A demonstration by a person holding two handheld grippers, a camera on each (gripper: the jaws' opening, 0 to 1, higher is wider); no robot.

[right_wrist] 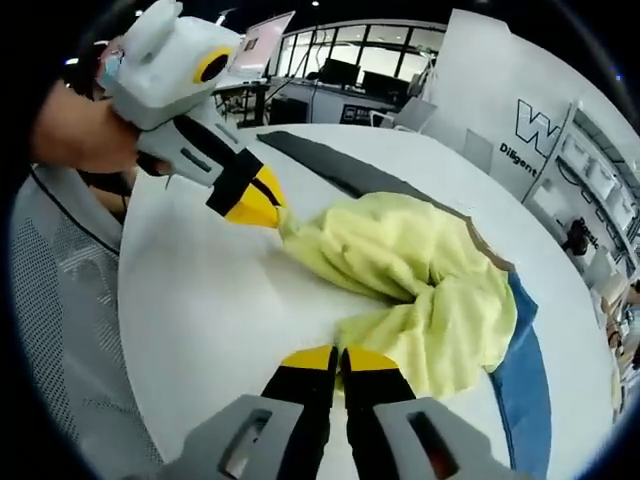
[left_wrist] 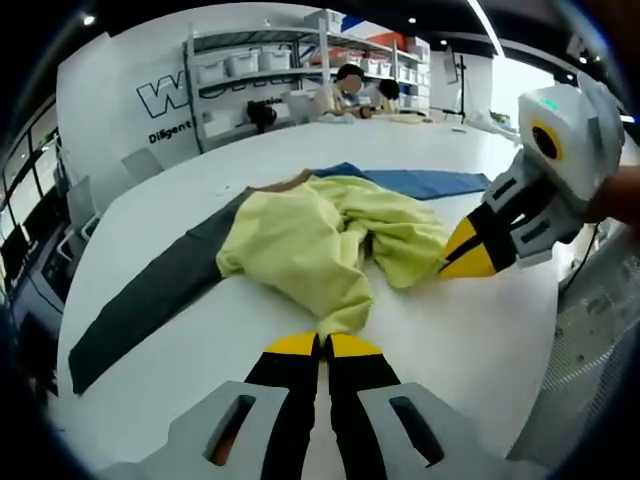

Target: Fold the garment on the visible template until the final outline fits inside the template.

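A crumpled yellow garment (left_wrist: 325,240) lies mid-frame on the white table (left_wrist: 180,370), over a dark grey strip (left_wrist: 140,300) and a blue cloth (left_wrist: 420,182). The left gripper (left_wrist: 322,345) and right gripper (right_wrist: 338,355) each pinch its edge, jaws closed.

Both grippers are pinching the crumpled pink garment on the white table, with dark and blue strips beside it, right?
Not pink: the garment is pale yellow, as the left gripper view shows. The rest holds: left gripper and right gripper pinch it on the white table.
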